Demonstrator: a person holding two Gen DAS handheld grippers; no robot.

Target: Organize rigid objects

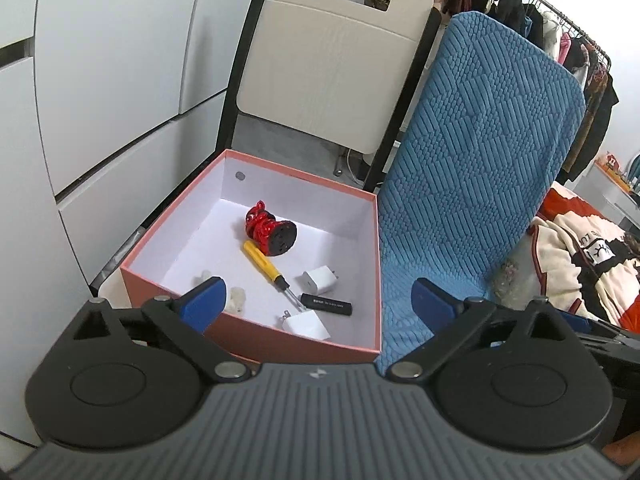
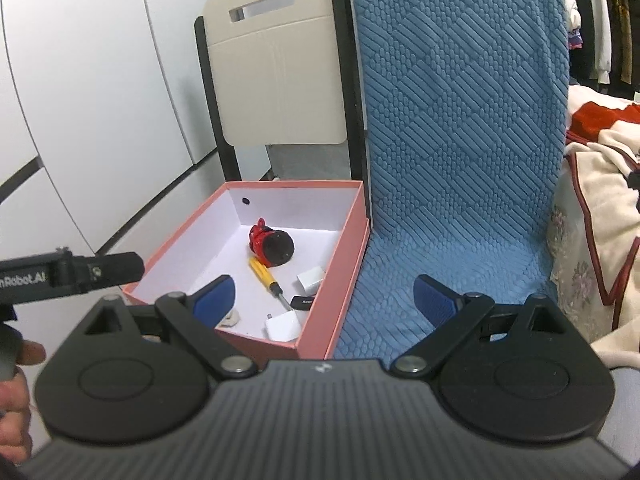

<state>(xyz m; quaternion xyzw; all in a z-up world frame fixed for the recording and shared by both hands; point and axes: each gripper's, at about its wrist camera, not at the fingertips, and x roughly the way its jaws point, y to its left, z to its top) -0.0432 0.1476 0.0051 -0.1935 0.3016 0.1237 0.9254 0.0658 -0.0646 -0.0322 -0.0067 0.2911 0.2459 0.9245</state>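
Both grippers, left (image 1: 316, 300) and right (image 2: 326, 300), gape empty; box (image 1: 256, 332) loaded. Sorting looks done; next, find strays beyond 3 o'clock.

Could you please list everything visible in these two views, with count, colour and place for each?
Box: one, pink outside, white inside, open, left of the blue cushion.
Figurine: one, red with black base, lying in the box.
Screwdriver: one, yellow handle, in the box.
Chargers: two, white, in the box's near right part.
USB stick: one, black, between the chargers.
Small lumps: two, whitish, near the box's front wall; identity unclear.
Cushion: one, blue quilted.
Folding chair: one, beige and black, behind the box.
Clothes rack: one, far right.
Left claw: open, empty.
Right claw: open, empty.
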